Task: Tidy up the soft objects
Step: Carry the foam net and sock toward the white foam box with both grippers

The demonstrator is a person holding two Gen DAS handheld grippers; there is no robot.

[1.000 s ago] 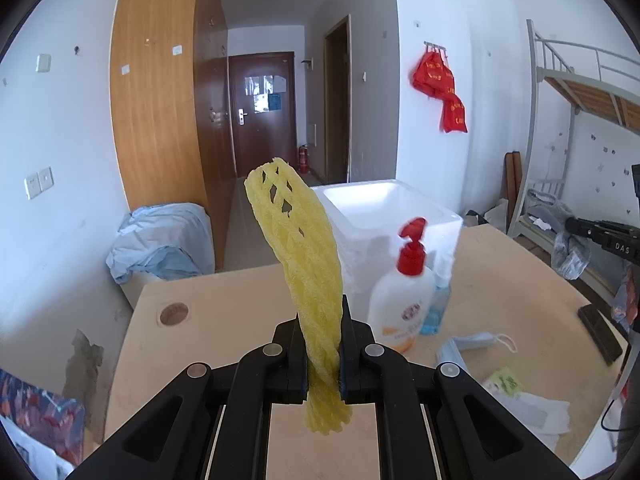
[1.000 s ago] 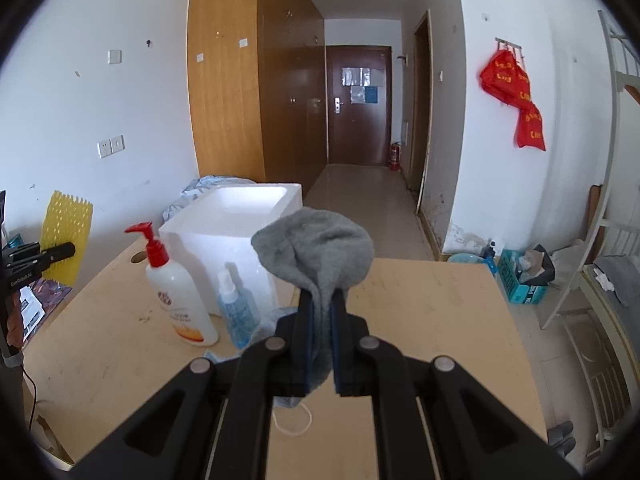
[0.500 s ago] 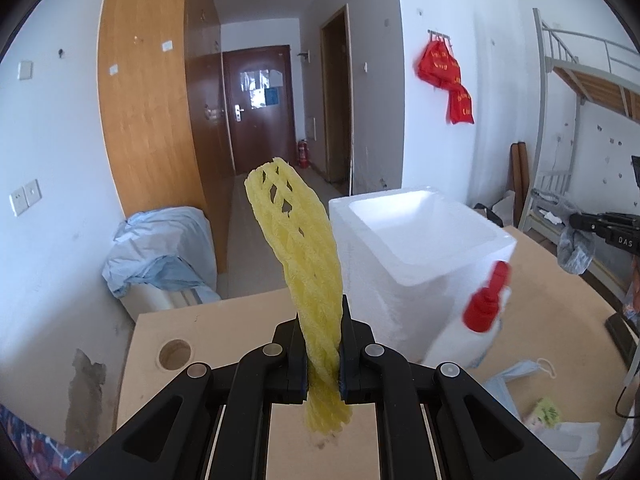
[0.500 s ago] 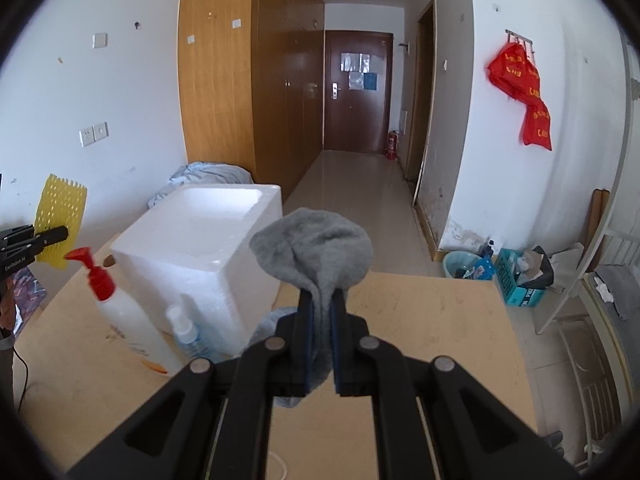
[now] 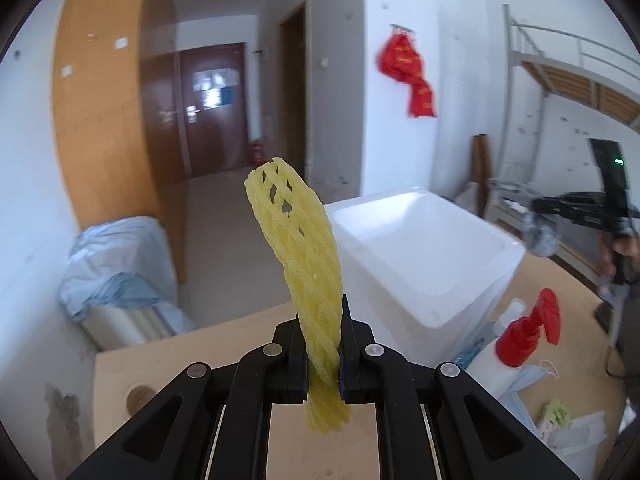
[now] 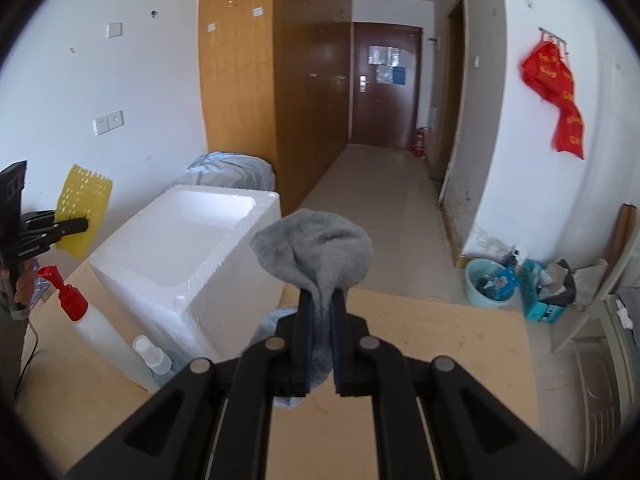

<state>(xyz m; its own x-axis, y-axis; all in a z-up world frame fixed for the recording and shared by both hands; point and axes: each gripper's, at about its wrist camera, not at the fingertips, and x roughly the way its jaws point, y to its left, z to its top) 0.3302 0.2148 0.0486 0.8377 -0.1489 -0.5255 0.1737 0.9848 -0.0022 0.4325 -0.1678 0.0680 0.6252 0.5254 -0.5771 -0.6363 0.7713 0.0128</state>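
We hold yellow foam net (image 5: 304,272) clamped in left gripper (image 5: 323,344), grey sock (image 6: 316,256) clamped in right gripper (image 6: 321,320), beside white foam box (image 6: 188,248).

We find no text that can be read with certainty. The red hanging cloth (image 6: 558,96) on the wall carries gold characters, too blurred to make out. The papers posted on the brown door (image 6: 386,62) show no legible writing. The left tongs (image 6: 76,225), seen from the right wrist view, bear a small white lettered mark on the black body, which we cannot read. The pump bottle (image 5: 516,348) on the desk (image 6: 440,340) shows no label from either view.
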